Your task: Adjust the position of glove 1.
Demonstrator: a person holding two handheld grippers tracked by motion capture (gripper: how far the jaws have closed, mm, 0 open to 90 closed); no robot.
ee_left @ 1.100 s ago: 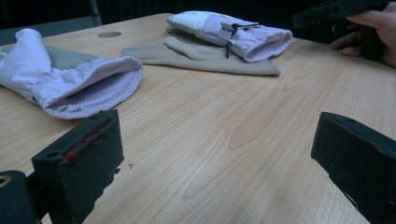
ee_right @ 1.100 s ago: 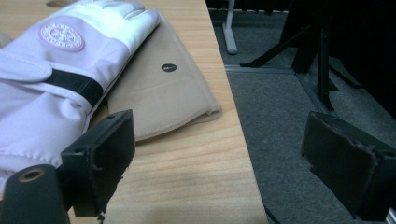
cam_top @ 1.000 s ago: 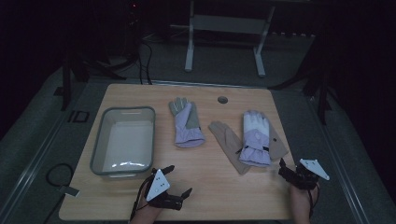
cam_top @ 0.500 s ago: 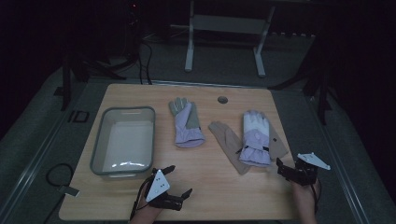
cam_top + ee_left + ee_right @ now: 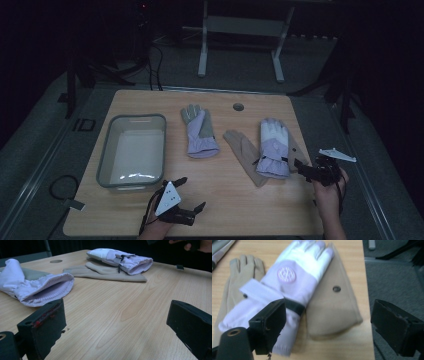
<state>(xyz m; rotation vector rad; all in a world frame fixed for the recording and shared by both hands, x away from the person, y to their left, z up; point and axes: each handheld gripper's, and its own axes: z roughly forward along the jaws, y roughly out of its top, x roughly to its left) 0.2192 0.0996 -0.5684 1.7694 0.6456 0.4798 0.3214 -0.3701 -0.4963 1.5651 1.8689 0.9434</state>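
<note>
Lavender ski glove (image 5: 294, 282): soft, light, padded (lies over beige gloves (image 5: 332, 305)); best pinched at cuff. Right gripper (image 5: 329, 327) jaws spread, empty; left gripper (image 5: 115, 335) likewise released.

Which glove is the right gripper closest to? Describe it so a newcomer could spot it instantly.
Start at the wooden table and go to its right side, where a pile of gloves lies by the right gripper. It is the lavender-and-white padded glove lying on top of two flat beige gloves. A round embroidered patch on its back sets it apart.
</note>
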